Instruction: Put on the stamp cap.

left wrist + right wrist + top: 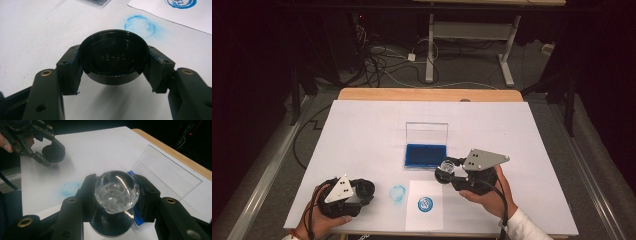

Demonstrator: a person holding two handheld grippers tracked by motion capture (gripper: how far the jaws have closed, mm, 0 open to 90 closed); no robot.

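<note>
Surface: white sheet [362, 135] over a wooden table [427, 94], centre of the high view; dark room behind, grey floor with loose cables [377, 60] at upper left and a white-legged desk frame [472, 35] at upper centre.

Item 1: blue ink pad [426, 155] in a clear case, lid raised, middle of the sheet.

Item 2: small white paper [425, 205] at lower centre, bearing a round blue stamp print [425, 204]; its characters were too small to read. A blurred blue ring smudge [397, 193] lay on the sheet just left of it.

Item 3: my left gripper [366, 190], lower left, was clamped on a round black cap [113, 58]; moulded lettering on the cap read roughly "HB--2", uncertain.

Item 4: my right gripper [446, 170], lower right of centre, just below the pad's right corner, was closed on a stamp with a clear globe handle [116, 191] over a black base
</note>
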